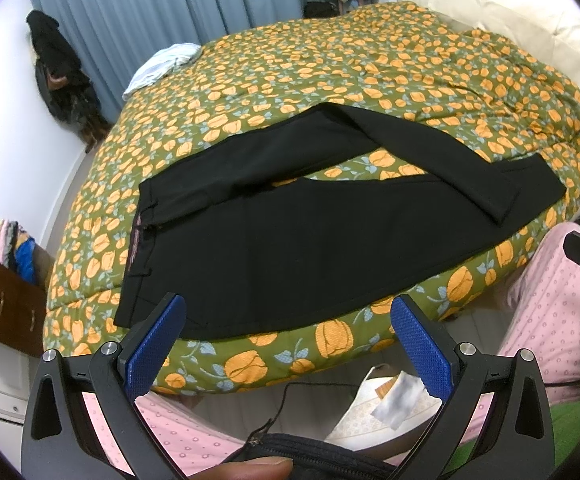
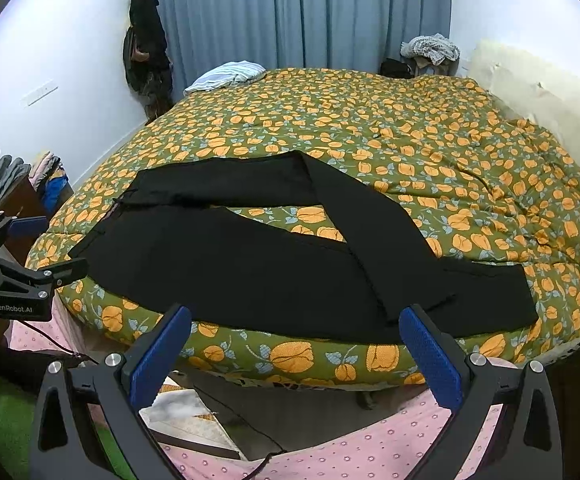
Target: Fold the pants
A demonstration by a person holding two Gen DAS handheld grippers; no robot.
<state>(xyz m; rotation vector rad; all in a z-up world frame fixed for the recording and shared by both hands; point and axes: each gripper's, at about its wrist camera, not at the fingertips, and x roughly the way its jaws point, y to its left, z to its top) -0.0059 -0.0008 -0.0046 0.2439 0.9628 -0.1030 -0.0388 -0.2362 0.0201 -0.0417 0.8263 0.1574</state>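
light: bright, even | shadows: soft | focus: sharp | edges: fisheye-bent, dark-vignetted

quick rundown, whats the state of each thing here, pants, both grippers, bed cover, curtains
black pants: spread on the bed near its front edge, not folded flat yet; far leg bent back and crossing over the near leg
left gripper: open, empty, short of the bed edge
right gripper: open, empty, short of the bed edge
floral bed cover: spread over the bed, wrinkled toward the right
blue curtains: drawn shut
striped cloth: crumpled at the far corner of the bed
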